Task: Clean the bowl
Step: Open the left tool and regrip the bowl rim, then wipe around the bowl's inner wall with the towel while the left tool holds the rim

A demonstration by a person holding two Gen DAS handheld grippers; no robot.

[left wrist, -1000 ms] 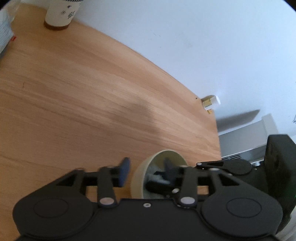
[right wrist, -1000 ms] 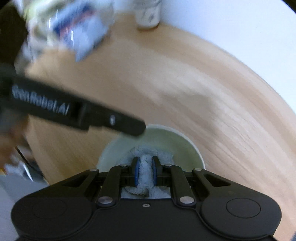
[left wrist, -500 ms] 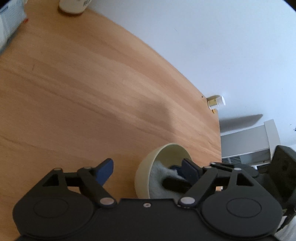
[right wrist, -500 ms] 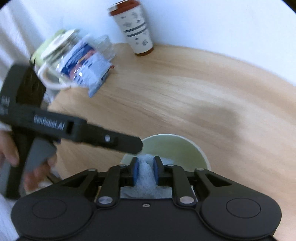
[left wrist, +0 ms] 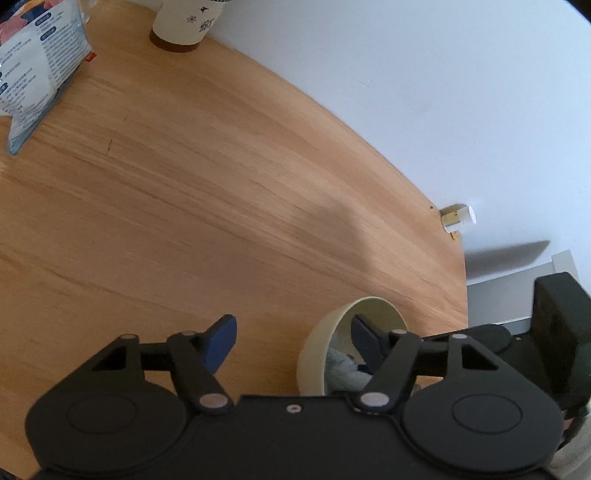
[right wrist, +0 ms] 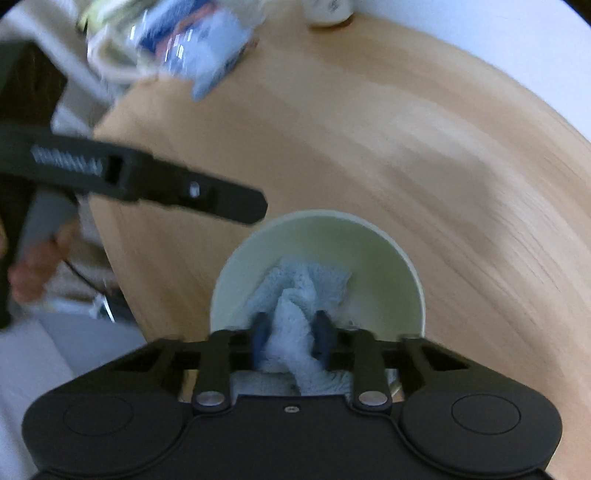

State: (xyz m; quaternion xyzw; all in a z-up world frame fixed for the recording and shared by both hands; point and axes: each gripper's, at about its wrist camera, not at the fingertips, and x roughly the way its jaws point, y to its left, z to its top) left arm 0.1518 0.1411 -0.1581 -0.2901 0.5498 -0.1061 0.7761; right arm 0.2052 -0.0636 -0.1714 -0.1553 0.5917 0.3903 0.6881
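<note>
- Bowl [right wrist: 317, 243] first: we see a pale cream bowl sitting on the wooden table [left wrist: 221, 177], near the table's right-hand edge in the left wrist view.
- Our right gripper [right wrist: 291, 338] is pinched tight on a light blue cloth [right wrist: 299, 291], and the cloth lies bunched inside the bowl against its near wall.
- Our left gripper [left wrist: 291, 338] has its tongs spread wide apart — the right finger sits inside the bowl's mouth, the left finger hangs over bare table outside the bowl, so the bowl's wall lies between them.
- Whether either left pad touches the wall, we cannot tell.
- From the right wrist view the left gripper reaches in from the left, its tip just at the bowl's rim, with a hand [right wrist: 33, 266] on its grey handle; this view is blurred.
- At the far end of the table we see a paper cup [left wrist: 184, 22] with a brown base and a blue-and-white packet [left wrist: 33, 81] — both well apart from the bowl.
</note>
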